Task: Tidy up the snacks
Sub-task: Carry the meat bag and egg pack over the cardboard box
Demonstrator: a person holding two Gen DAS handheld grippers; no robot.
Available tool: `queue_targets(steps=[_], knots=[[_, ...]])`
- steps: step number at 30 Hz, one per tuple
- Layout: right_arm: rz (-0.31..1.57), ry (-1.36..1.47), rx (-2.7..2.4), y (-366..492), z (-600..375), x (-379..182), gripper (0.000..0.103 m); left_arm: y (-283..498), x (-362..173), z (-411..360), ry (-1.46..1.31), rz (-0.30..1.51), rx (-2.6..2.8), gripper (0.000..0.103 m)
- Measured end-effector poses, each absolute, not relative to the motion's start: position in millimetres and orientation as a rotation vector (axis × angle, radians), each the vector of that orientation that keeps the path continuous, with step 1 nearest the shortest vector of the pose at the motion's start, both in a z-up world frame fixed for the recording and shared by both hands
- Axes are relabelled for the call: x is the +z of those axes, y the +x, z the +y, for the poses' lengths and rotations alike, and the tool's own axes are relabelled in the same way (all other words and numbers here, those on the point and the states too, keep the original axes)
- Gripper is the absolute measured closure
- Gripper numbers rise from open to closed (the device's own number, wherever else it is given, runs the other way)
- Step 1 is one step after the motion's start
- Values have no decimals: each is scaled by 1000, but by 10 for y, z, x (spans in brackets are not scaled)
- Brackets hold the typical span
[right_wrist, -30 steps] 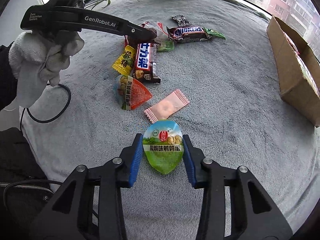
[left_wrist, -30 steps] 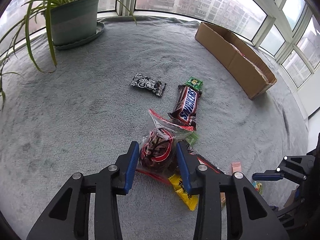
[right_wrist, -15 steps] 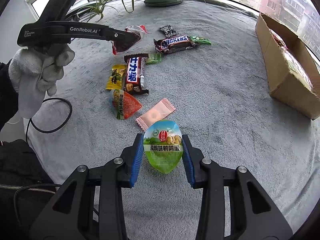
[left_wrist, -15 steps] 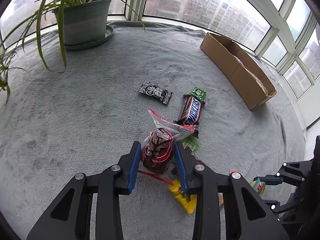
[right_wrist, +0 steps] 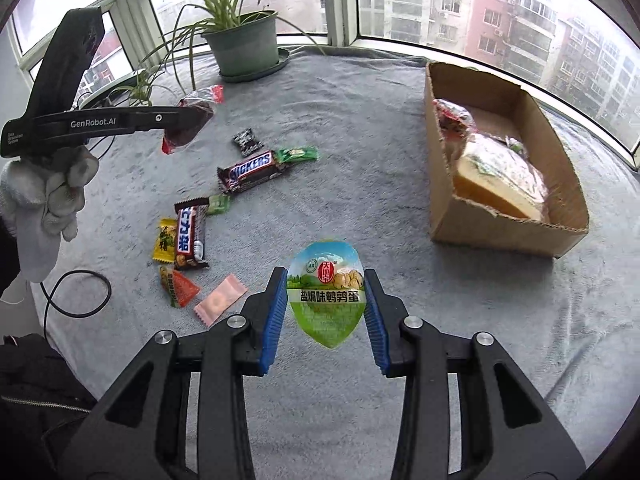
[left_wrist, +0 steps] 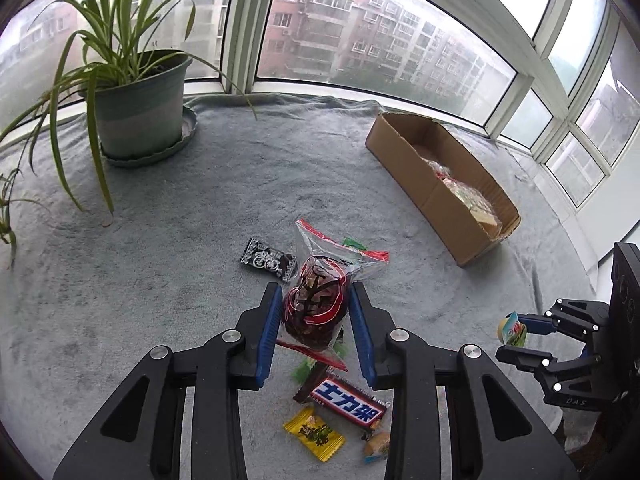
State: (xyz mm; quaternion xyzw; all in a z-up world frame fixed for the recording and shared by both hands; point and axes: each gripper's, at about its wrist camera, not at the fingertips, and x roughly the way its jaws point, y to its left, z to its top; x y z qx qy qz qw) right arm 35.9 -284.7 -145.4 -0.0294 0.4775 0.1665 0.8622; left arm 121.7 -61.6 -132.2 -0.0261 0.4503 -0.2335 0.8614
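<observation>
My left gripper [left_wrist: 314, 308] is shut on a clear bag of dark red dates [left_wrist: 316, 304] and holds it well above the grey blanket; the bag also shows in the right wrist view [right_wrist: 190, 124]. My right gripper [right_wrist: 326, 300] is shut on a green quail-egg pack [right_wrist: 326, 292], also lifted. An open cardboard box [right_wrist: 438, 184] with several snacks inside lies at the right, and shows in the left wrist view [left_wrist: 404, 160]. Loose snacks lie on the blanket: a Snickers bar [right_wrist: 252, 170], a Chinese Snickers bar [right_wrist: 190, 238], a black packet [right_wrist: 248, 142], a yellow candy [right_wrist: 164, 240], a pink packet [right_wrist: 220, 300].
A potted spider plant [right_wrist: 244, 46] stands at the back by the windows. A black cable loop [right_wrist: 76, 294] lies at the blanket's left edge. A small orange and green packet [right_wrist: 178, 286] and a green packet [right_wrist: 298, 155] also lie among the snacks.
Both grippers have risen with their packs held. The date bag has left the blanket, and both views now look down from higher, with the box more in sight.
</observation>
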Motion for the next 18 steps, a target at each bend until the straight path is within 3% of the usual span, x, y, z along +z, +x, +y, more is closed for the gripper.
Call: queue_targets(steps=[18], knots=[[869, -19, 186, 1150, -3635, -1020, 64, 1706, -1047, -1347, 0, 883, -583, 71]])
